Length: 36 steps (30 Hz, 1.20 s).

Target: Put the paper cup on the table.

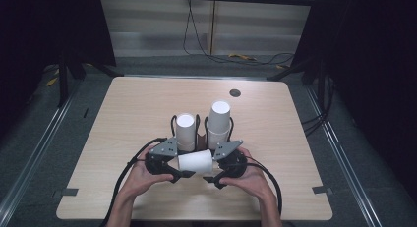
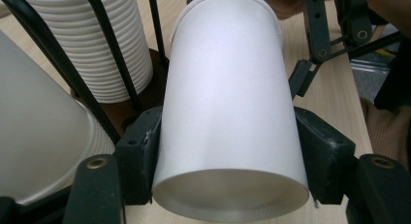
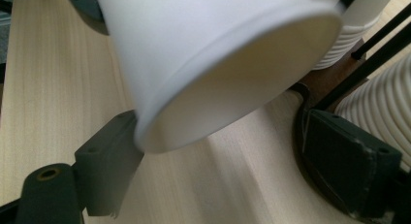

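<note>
A white paper cup (image 1: pixel 195 161) lies sideways in the air between my two grippers, just in front of a black wire rack (image 1: pixel 200 135). My left gripper (image 1: pixel 185 164) is shut on it: in the left gripper view both pads (image 2: pixel 141 158) press the cup (image 2: pixel 228 103) on its sides, base toward the camera. The cup's open mouth (image 3: pixel 232 88) faces my right gripper (image 3: pixel 228 170), which is open, its jaws wide apart around the rim. That right gripper (image 1: pixel 210 167) is at the cup's right end.
The rack holds two upside-down stacks of white cups, a shorter one (image 1: pixel 185 131) on the left and a taller one (image 1: pixel 219 120) on the right. The wooden table (image 1: pixel 123 119) has a round grommet (image 1: pixel 235 93) at the back. Cables (image 1: pixel 123 178) trail toward the front edge.
</note>
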Motion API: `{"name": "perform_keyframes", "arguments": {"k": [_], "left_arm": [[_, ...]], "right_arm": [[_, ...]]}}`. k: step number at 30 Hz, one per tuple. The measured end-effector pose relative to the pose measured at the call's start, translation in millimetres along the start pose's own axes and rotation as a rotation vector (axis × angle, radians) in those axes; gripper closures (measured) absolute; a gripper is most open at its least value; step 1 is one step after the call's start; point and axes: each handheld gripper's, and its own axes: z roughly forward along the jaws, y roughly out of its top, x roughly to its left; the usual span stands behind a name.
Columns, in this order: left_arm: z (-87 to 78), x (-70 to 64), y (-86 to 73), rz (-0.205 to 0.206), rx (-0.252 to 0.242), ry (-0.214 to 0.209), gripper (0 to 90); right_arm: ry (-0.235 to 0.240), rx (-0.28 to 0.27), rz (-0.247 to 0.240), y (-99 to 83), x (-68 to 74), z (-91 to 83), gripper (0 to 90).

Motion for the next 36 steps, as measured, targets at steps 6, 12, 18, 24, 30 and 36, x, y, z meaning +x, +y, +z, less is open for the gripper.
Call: {"name": "perform_keyframes", "arguments": {"k": [6, 12, 18, 24, 30, 36], "left_arm": [[-2.9, 1.0, -5.3, -0.002, -0.052, 0.008, 33.9], [-4.2, -0.4, -13.2, -0.022, -0.142, 0.027, 33.6], [-1.7, -2.0, -17.7, -0.025, -0.182, 0.025, 33.5], [-0.4, -3.3, -21.9, -0.038, -0.201, 0.028, 33.3], [2.1, -5.3, -25.9, -0.05, -0.228, 0.046, 33.1], [4.7, -7.3, -32.2, -0.06, -0.255, 0.046, 33.1]], "right_arm": [[-0.01, -0.041, 0.046, -11.8, 0.2, -0.5, 15.2], [-0.025, -0.092, 0.077, -19.9, 2.8, -3.5, 15.2], [-0.022, -0.174, 0.119, -28.1, 5.2, -5.1, 14.8], [-0.031, -0.23, 0.14, -33.1, 9.4, -6.8, 14.5], [-0.036, -0.268, 0.157, -35.7, 12.9, -6.9, 13.5], [-0.038, -0.315, 0.158, -40.4, 15.5, -9.9, 13.5]]}}
